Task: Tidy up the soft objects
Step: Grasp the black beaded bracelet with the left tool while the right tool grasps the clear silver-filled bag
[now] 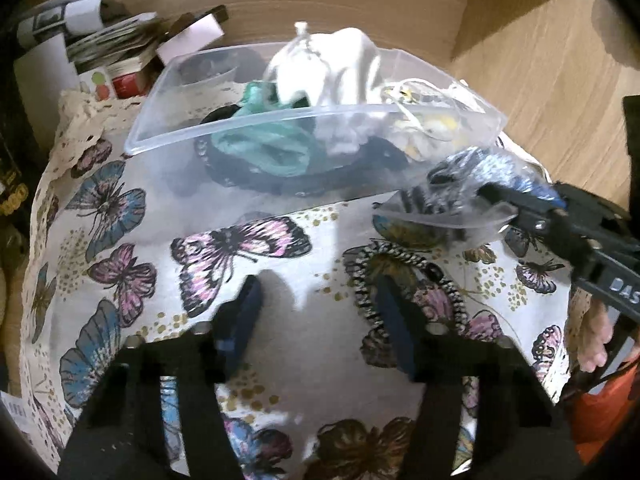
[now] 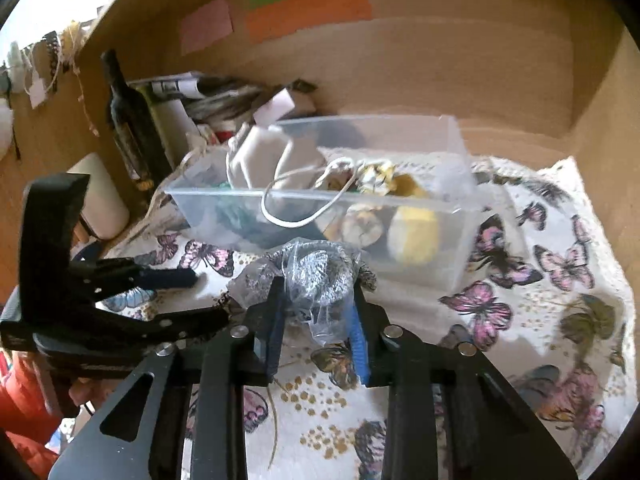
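Note:
A clear plastic box stands on the butterfly-print cloth. It holds white fabric, a teal cloth, dark items and yellow pieces. My right gripper is shut on a grey-blue knitted item in a clear plastic bag, held just above the cloth by the box's near right corner. My left gripper is open and empty above the cloth. A black-and-white spiral hair tie lies around its right finger.
The butterfly cloth covers the surface inside a cardboard enclosure. Papers, books and a white box are stacked behind the box at left. A dark bottle and a white roll stand at the left.

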`<state>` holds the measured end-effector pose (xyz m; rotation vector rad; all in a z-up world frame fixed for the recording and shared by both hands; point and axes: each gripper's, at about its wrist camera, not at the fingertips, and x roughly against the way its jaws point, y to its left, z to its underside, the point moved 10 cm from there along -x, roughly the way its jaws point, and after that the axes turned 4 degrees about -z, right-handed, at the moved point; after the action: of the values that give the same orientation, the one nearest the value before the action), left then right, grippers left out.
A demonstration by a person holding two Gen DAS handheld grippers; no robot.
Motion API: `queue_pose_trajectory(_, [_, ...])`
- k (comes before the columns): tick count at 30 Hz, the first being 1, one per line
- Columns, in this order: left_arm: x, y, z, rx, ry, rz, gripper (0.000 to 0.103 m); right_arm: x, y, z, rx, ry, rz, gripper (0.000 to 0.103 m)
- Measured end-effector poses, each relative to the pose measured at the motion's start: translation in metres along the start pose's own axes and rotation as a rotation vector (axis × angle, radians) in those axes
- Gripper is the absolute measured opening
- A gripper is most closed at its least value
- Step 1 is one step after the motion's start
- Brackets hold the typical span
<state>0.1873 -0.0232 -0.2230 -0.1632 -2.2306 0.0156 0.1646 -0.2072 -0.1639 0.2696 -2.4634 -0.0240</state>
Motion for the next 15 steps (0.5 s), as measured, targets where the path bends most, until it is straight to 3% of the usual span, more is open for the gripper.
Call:
queue_pose_trajectory(4, [-0.003, -0.013, -0.004, -0.028, -0.003, 0.015, 0.015, 0.019, 0.000, 0.001, 0.012, -0.034, 0.007, 0.026])
queue_pose_trajectory(6, [-0.004, -0.019, -0.005, -0.040, -0.006, 0.012, 0.006, 0.025, 0.001, 0.000, 0.009, -0.049, 0.002, 0.026])
queue_pose_trajectory(15, [0.033, -0.023, -0.026, -0.024, -0.130, 0.001, 0.005, 0.047, 0.015, -0.024, 0.033, -0.140, 0.007, 0.026])
